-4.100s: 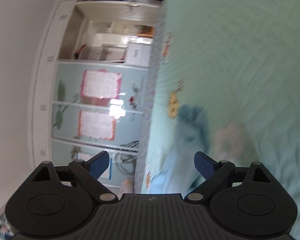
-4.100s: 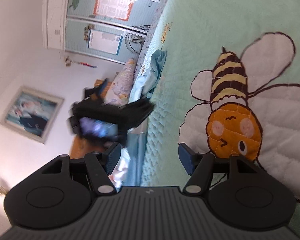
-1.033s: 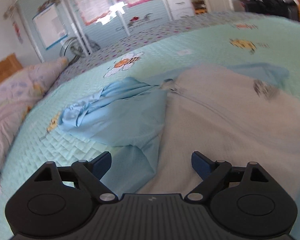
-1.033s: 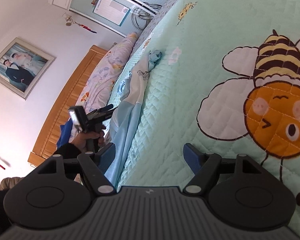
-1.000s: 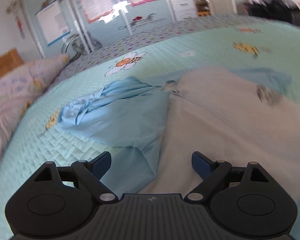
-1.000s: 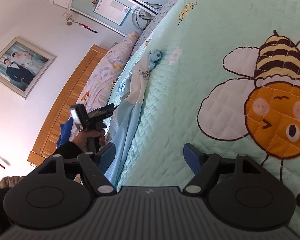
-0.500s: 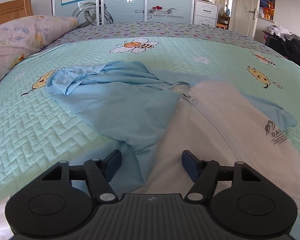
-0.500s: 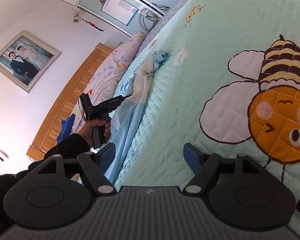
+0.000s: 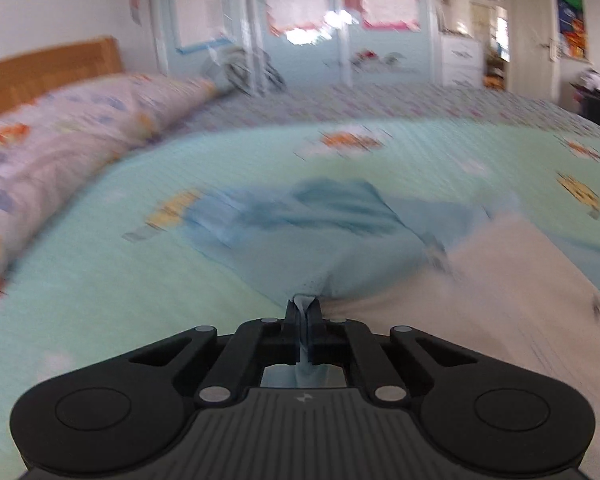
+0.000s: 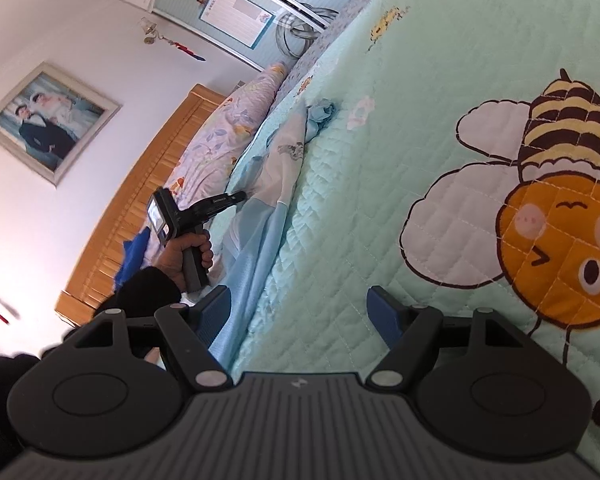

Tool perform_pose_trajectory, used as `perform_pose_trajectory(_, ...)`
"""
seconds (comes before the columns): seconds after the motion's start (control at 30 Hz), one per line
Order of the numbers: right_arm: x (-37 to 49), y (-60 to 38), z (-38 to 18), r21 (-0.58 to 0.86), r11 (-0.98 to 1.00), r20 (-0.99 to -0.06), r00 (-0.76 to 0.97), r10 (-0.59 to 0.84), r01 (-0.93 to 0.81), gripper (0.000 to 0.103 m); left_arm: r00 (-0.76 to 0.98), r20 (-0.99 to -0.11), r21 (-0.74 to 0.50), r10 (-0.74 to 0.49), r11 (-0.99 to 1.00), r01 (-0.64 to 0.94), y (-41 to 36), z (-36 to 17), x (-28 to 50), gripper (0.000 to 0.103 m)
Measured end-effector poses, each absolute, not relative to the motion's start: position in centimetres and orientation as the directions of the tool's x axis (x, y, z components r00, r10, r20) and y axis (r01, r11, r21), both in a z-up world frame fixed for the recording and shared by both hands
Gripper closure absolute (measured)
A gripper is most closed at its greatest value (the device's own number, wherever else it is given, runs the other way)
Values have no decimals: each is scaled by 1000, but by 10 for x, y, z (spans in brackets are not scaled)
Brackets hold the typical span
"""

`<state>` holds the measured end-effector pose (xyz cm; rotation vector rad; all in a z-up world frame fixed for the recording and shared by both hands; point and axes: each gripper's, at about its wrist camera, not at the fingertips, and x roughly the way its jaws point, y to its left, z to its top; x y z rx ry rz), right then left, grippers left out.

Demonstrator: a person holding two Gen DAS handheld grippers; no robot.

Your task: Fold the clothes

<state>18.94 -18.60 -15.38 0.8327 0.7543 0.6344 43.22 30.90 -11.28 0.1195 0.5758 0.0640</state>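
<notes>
— How are the two grippers held, starting nearest the lens?

— In the left wrist view, the left gripper (image 9: pixel 303 310) is seen low over the bed, its jaws pressed together on a pinch of pale blue fabric. A tented ridge is raised in the jacket (image 9: pixel 340 248) right at the fingertips. In the right wrist view, the right gripper (image 10: pixel 300 312) is rolled sideways above the quilt (image 10: pixel 400 128), with its blue-padded jaws spread wide and nothing held between them.

— And where is the garment laid?

— The jacket is spread on the mint quilt; a blue half lies to the left and a whitish half to the right, with a bunched sleeve further back. Beyond it a floral pillow (image 9: pixel 60 132), a wooden headboard (image 9: pixel 48 68) and wardrobe doors are made out, all blurred.

— What is shown by one camera only?

— The person's left hand (image 10: pixel 184 254) wrapped around the gripper's handle, with a dark sleeve (image 10: pixel 140 292) behind it, is shown only by the right wrist view. A large bee print (image 10: pixel 552 216) and a framed photograph (image 10: pixel 50 122) on the wall are also seen only there. The pinch itself is shown only by the left wrist view.
</notes>
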Motion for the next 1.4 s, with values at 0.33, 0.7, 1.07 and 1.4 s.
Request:
perform_pose_trajectory(0.33, 236, -184, -117, 806, 523, -302, 569, 765, -276, 20, 845, -418, 195, 334, 941, -275, 378, -83, 392, 101)
perform_pose_trajectory(0.7, 378, -69, -26, 493, 588, -361, 464, 809, -642, 11, 867, -372, 101, 333, 942, -319, 363, -123, 377, 99)
perform_pose_trajectory(1.07, 521, -17, -120, 472, 813, -602, 550, 579, -340, 10, 884, -384, 52, 266, 962, -266, 373, -127, 372, 94)
perform_pose_trajectory(1.4, 494, 0, -127, 377, 866, -595, 630, 499, -329, 83, 886, -393, 17, 245, 966, -260, 379, -131, 375, 88)
